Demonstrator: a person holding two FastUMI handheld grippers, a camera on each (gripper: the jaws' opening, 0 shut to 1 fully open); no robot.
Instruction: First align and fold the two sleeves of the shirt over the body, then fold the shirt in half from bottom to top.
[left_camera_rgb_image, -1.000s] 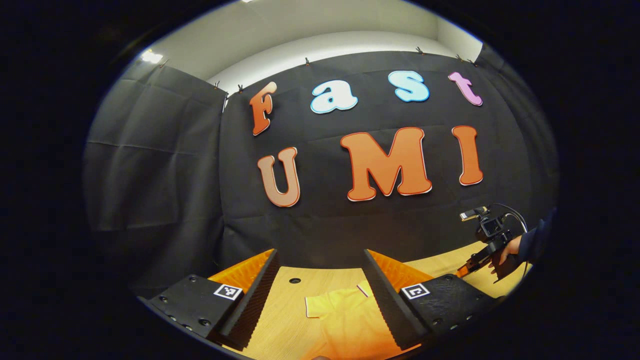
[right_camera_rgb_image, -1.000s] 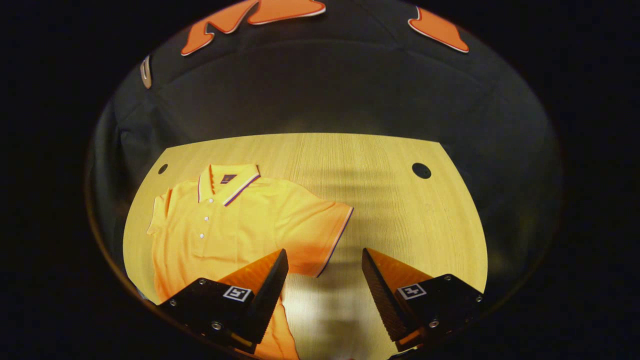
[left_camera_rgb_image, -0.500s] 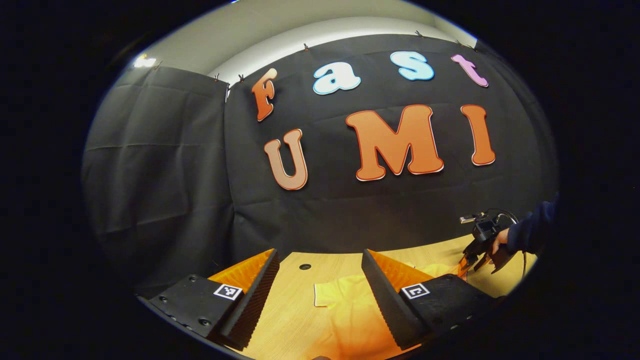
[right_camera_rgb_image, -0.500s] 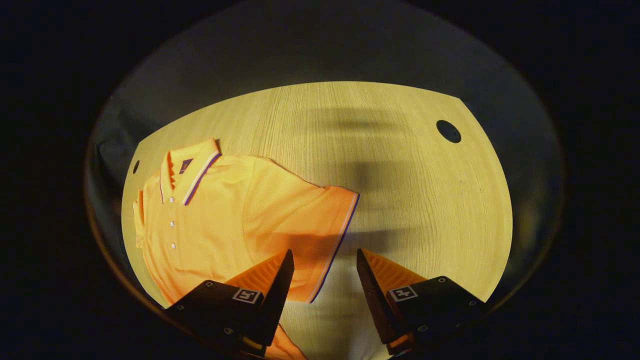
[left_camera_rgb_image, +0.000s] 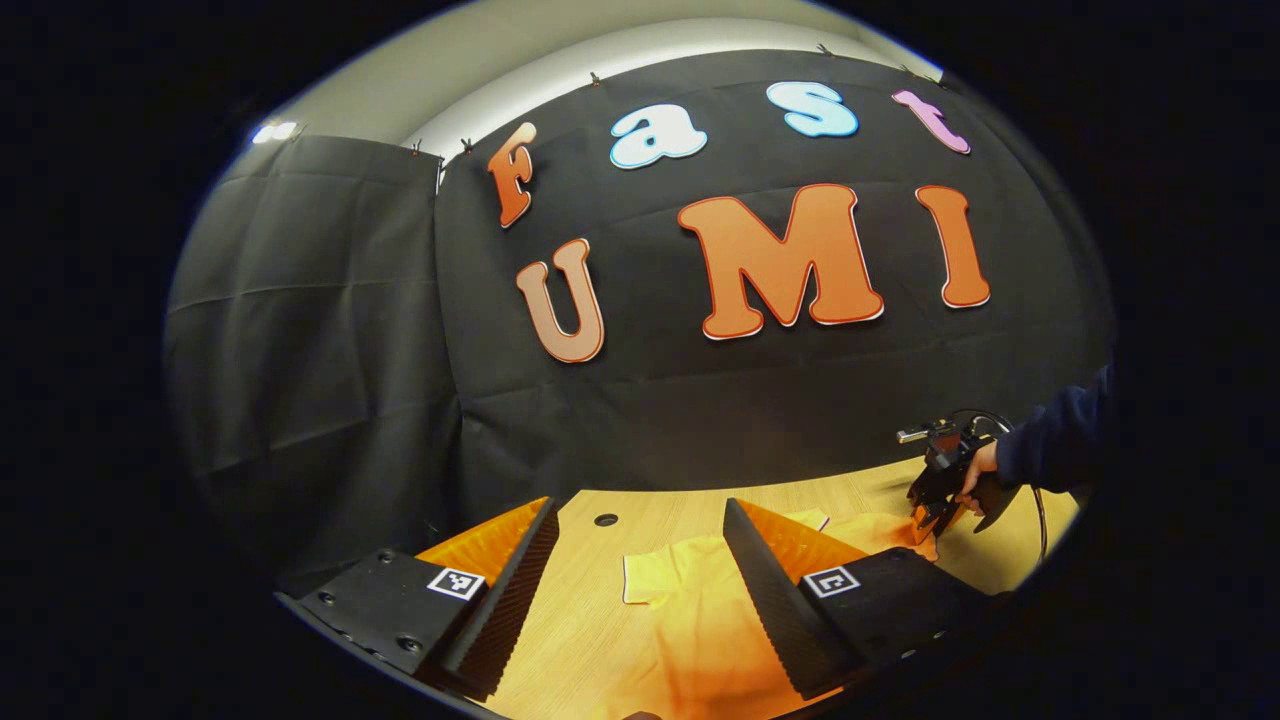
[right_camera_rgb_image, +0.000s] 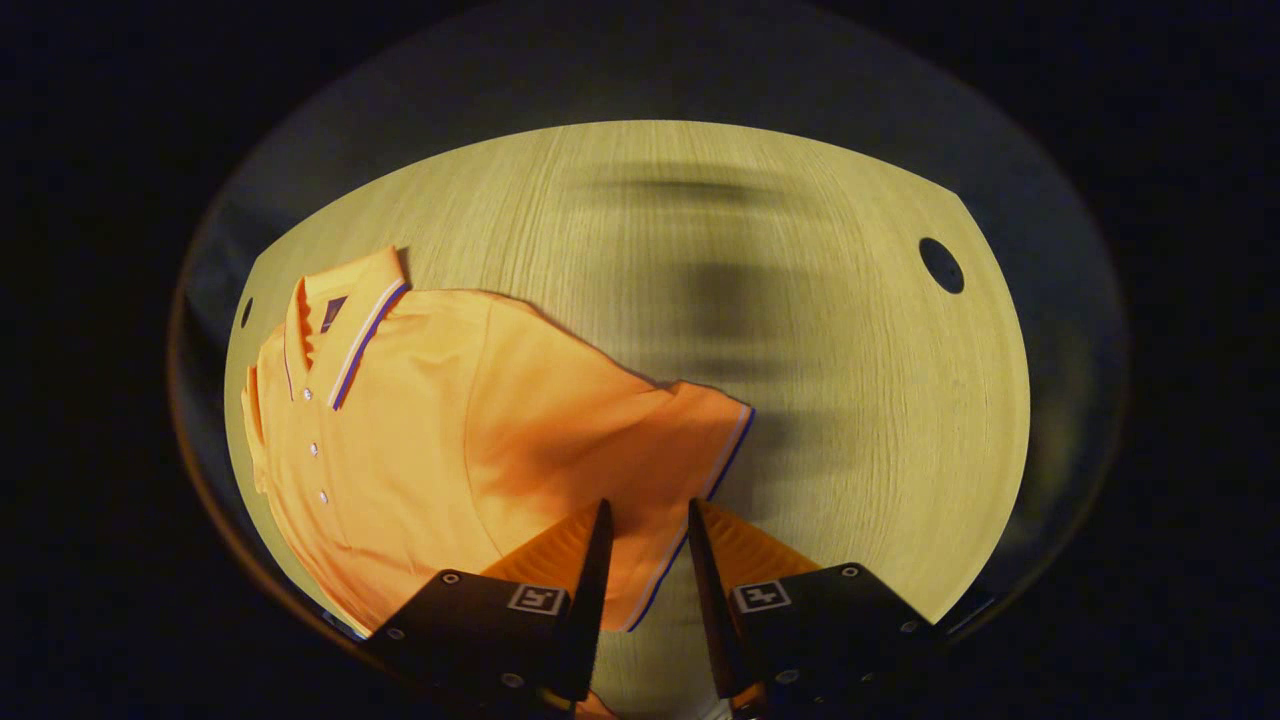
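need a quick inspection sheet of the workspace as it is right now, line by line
surface: wooden table with round holes near its corners, shadowed in the middle.
job's things: orange polo shirt lying flat, buttons up; right sleeve spread out to the side, not yet folded; left sleeve also lying out.
clutter: nothing seen.
grippers: right gripper low over the right sleeve's striped cuff, fingers narrowly apart with the cuff edge between them, not seen pressing; left gripper wide open above the left sleeve.
cables: a black cable loops from the right gripper by the hand.
surroundings: black cloth wall.
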